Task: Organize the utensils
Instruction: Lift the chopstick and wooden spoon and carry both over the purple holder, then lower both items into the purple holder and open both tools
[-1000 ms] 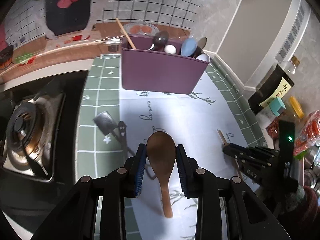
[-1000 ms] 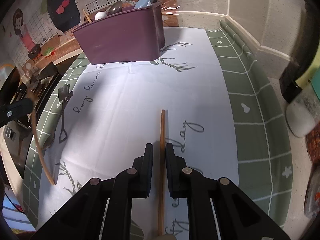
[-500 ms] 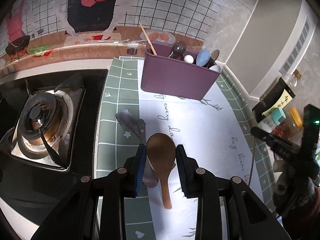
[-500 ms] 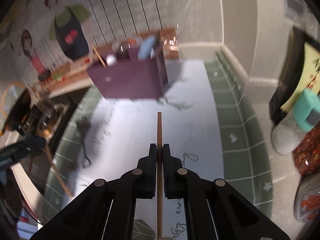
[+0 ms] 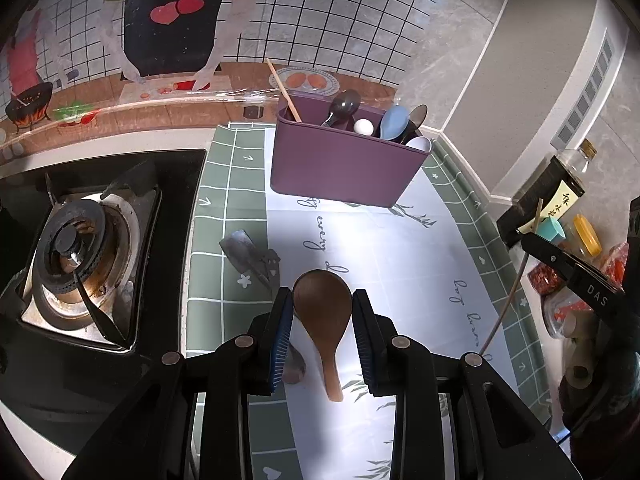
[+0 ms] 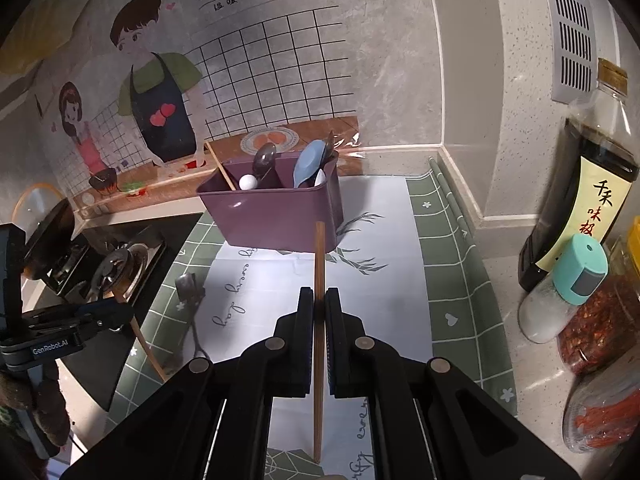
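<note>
The thin, round-sectioned wooden chopstick (image 6: 319,264) is clamped between the pads of my right hand-held gripper (image 6: 319,300), its tip pointing ahead at the purple plastic utensil caddy (image 6: 272,216); my left hand-held gripper (image 5: 322,312) is closed on the smooth oval bowl of the wooden rice paddle (image 5: 322,316), above the printed cloth on the surface (image 5: 400,264). To do the step well, I judge the chopstick should be carried over the rim and tipped end-down into the left compartment beside the chopstick already there (image 6: 220,170), and lowered gently, since a slim smooth stick can pivot in flat pads.

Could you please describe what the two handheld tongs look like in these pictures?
Both are matte black with round metal pivot pins and ribbed blue pads. The right tongs carry white "DAS" lettering and the left tongs a "GenRobot.AI" marking.
</note>
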`<action>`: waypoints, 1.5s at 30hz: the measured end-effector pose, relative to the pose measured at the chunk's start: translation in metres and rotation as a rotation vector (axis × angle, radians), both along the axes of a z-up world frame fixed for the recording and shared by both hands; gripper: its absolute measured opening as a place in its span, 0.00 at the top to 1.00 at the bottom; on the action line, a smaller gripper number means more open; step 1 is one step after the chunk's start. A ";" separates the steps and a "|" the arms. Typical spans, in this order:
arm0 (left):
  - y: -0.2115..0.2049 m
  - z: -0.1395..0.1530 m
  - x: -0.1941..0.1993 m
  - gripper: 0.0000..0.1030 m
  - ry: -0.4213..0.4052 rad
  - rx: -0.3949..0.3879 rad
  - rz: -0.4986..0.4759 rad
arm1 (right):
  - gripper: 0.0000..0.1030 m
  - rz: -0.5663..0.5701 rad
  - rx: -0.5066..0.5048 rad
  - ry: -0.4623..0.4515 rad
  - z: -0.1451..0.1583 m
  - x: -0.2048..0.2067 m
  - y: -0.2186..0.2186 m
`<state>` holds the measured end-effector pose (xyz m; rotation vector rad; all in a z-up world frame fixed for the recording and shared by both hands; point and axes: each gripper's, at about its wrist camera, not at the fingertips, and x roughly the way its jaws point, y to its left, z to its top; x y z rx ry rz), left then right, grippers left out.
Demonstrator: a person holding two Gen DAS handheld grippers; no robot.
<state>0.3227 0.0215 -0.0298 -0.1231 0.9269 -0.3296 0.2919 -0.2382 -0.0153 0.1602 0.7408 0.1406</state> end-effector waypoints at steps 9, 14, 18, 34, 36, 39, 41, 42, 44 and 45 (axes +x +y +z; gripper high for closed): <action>-0.006 0.031 0.008 0.70 -0.074 0.012 -0.031 | 0.95 0.005 -0.013 -0.066 0.026 0.007 0.001; -0.007 0.109 0.020 0.70 -0.259 -0.018 -0.056 | 0.95 0.020 -0.042 -0.242 0.102 0.014 0.004; -0.001 0.179 0.037 0.70 -0.387 -0.070 -0.066 | 0.95 0.043 -0.079 -0.411 0.174 0.013 0.015; -0.012 0.159 0.168 0.70 -0.362 -0.108 -0.004 | 0.95 0.074 -0.088 -0.349 0.162 0.132 0.035; -0.015 0.139 0.180 0.70 -0.323 -0.105 -0.009 | 0.95 0.073 -0.088 -0.312 0.141 0.145 0.035; -0.021 0.114 0.196 0.70 -0.278 -0.107 -0.005 | 0.95 0.072 -0.077 -0.265 0.113 0.163 0.035; -0.023 0.100 0.205 0.70 -0.249 -0.110 -0.004 | 0.95 0.070 -0.073 -0.248 0.102 0.171 0.035; -0.026 0.095 0.207 0.70 -0.236 -0.108 -0.006 | 0.95 0.067 -0.075 -0.237 0.094 0.175 0.035; -0.030 0.082 0.214 0.67 -0.201 -0.111 -0.018 | 0.93 0.087 -0.060 -0.209 0.080 0.183 0.035; -0.032 0.073 0.217 0.64 -0.175 -0.121 -0.037 | 0.93 0.103 -0.046 -0.184 0.075 0.189 0.037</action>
